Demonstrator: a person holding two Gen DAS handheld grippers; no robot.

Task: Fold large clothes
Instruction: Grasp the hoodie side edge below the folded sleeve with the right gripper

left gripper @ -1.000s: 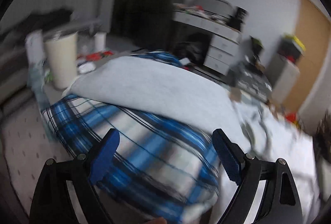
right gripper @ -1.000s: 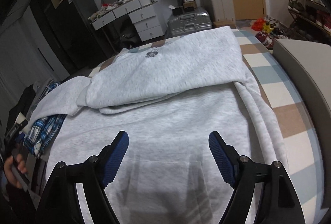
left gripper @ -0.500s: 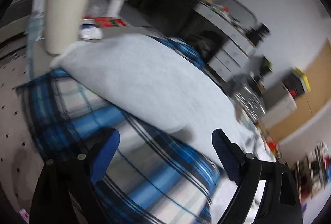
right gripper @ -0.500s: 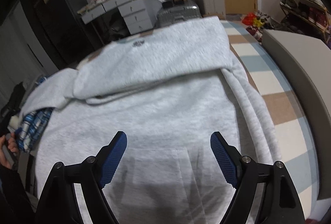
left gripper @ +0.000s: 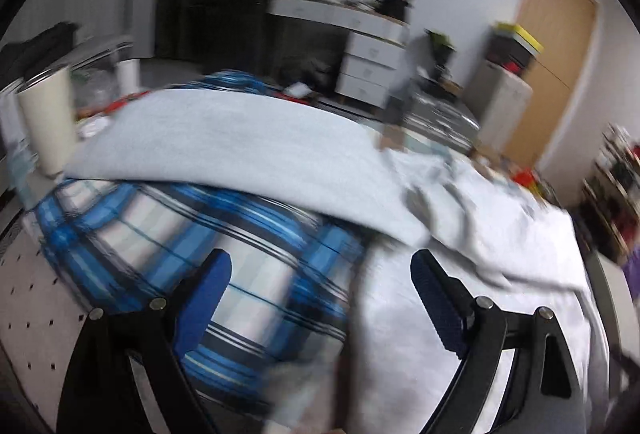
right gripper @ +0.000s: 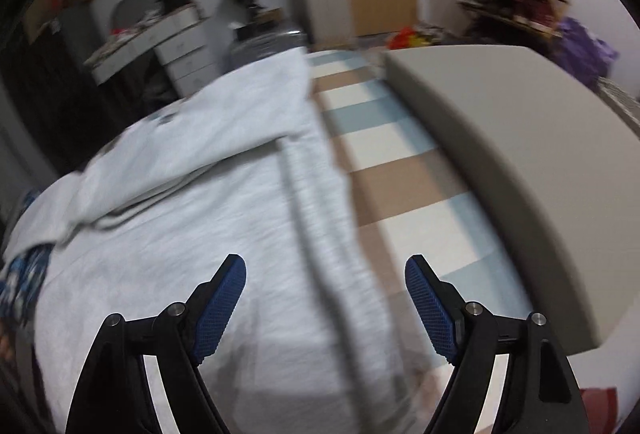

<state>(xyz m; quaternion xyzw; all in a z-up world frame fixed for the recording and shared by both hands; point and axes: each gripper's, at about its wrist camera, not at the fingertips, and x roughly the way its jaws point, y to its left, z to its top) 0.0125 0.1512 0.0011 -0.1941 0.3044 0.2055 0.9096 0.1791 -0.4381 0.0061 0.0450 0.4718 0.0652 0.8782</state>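
A large light grey sweatshirt (right gripper: 192, 234) lies spread on the bed, its upper part folded over with a small dark print on it. My right gripper (right gripper: 324, 298) is open and empty above the sweatshirt's right edge. In the left wrist view the sweatshirt (left gripper: 248, 149) drapes over a blue and white plaid garment (left gripper: 192, 246). My left gripper (left gripper: 320, 298) is open and empty, hovering over where the plaid cloth meets the grey fabric. Both views are motion-blurred.
A checked brown, blue and white bed cover (right gripper: 384, 153) shows right of the sweatshirt. A grey padded headboard (right gripper: 520, 161) runs along the right. A cream bin (left gripper: 48, 121) stands left of the bed. A white drawer unit (left gripper: 372, 61) and suitcases stand beyond.
My right gripper has swung right, toward the sweatshirt's right edge and the headboard. My left gripper has swung back right, bringing the grey sweatshirt under its right finger.
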